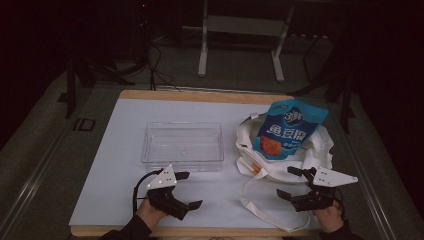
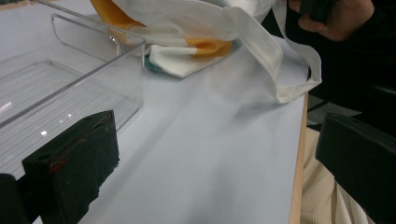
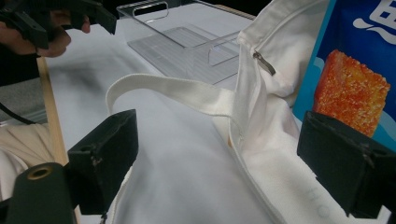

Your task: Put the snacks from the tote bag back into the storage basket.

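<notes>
A white cloth tote bag (image 1: pixel 305 150) lies at the right of the table, with a blue snack packet (image 1: pixel 287 127) sticking out of its mouth. Left of it stands a clear plastic bin (image 1: pixel 182 145), with nothing in it. My left gripper (image 1: pixel 185 191) rests open near the front edge, just below the bin, nothing between its jaws. My right gripper (image 1: pixel 291 183) is open too, its jaws standing over the bag's front edge and strap (image 1: pixel 250 192). In the right gripper view the bag (image 3: pixel 196 177) and packet (image 3: pixel 355 56) lie close ahead. The left gripper view has the bin (image 2: pixel 70 84) and strap (image 2: pixel 299 70).
The white table top (image 1: pixel 110 165) has a wooden rim (image 1: pixel 200 95). Beyond it are a dark floor, cables and a white stand's legs (image 1: pixel 202 55). A person's hands hold both grippers at the front edge.
</notes>
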`<action>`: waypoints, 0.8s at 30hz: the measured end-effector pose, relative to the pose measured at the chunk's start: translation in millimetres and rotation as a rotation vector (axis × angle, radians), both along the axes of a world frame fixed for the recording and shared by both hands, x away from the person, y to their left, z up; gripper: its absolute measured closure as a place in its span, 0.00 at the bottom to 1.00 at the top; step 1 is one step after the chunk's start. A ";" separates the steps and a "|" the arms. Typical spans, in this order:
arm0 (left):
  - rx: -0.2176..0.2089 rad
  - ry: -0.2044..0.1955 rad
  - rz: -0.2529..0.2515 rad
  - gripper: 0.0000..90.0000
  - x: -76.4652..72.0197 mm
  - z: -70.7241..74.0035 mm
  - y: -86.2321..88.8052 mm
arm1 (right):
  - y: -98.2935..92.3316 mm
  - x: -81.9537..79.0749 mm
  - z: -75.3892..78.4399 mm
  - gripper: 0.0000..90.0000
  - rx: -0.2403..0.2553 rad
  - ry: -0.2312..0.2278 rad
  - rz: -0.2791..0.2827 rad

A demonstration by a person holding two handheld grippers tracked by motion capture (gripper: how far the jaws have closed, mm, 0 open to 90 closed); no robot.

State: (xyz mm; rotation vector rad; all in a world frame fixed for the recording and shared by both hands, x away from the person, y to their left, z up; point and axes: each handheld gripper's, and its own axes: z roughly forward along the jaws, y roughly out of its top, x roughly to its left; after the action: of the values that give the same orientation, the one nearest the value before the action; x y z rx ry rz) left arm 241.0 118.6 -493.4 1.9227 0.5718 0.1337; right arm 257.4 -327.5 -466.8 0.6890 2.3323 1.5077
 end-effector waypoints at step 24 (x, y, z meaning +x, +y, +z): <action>0.027 -0.031 -0.122 0.00 13.8 38.7 -23.4 | -9.3 -7.1 20.6 0.13 0.012 -0.009 0.058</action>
State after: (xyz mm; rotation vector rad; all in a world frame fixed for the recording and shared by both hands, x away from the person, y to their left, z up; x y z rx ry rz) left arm 254.8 95.2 -454.7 1.9729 0.4330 0.0929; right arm 250.3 -336.8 -446.2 0.6212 2.3572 1.5472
